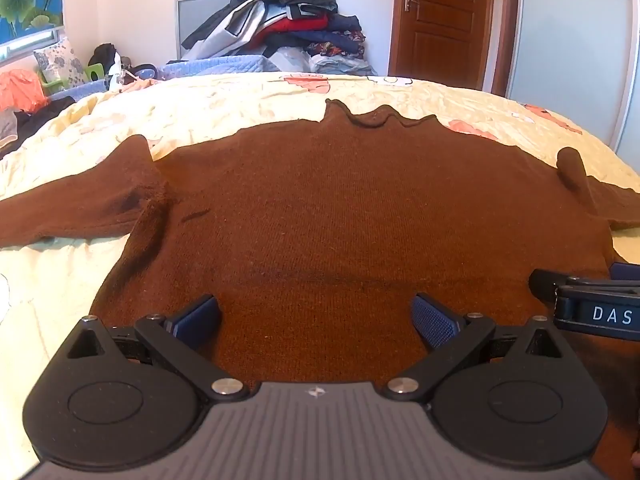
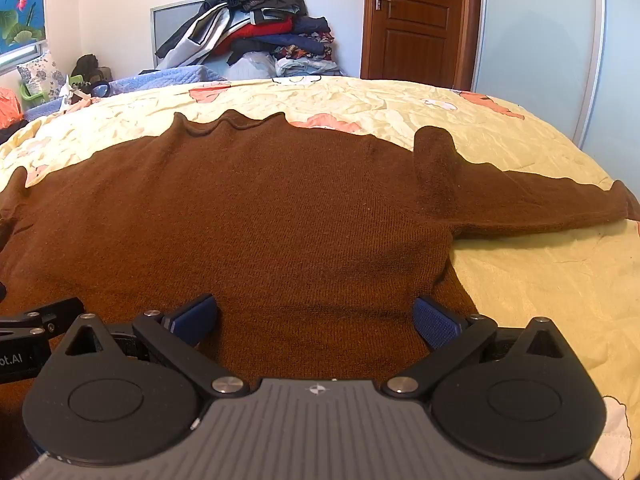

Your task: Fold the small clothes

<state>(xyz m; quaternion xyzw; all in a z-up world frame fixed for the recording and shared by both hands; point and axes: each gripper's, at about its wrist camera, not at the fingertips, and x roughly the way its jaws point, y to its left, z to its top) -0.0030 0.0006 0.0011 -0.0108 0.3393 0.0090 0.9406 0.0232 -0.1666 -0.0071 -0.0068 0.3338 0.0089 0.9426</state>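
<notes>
A brown sweater [image 1: 320, 208] is lying spread flat on a yellow bedspread [image 1: 224, 100], while the left gripper [image 1: 316, 320] and right gripper [image 2: 316, 320] are hovering released, side by side, over its near hem.

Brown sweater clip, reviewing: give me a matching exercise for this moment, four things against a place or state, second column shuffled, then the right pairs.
Things:
1. brown sweater
2. clothes pile
3. wooden door
4. left gripper

Places or states:
A. closed, in the far wall
B. spread flat on the yellow bedspread, sleeves out to both sides
C. jaws wide open over the sweater's near part, nothing held
D. heaped beyond the far edge of the bed

Pairs: 1-B, 2-D, 3-A, 4-C
</notes>
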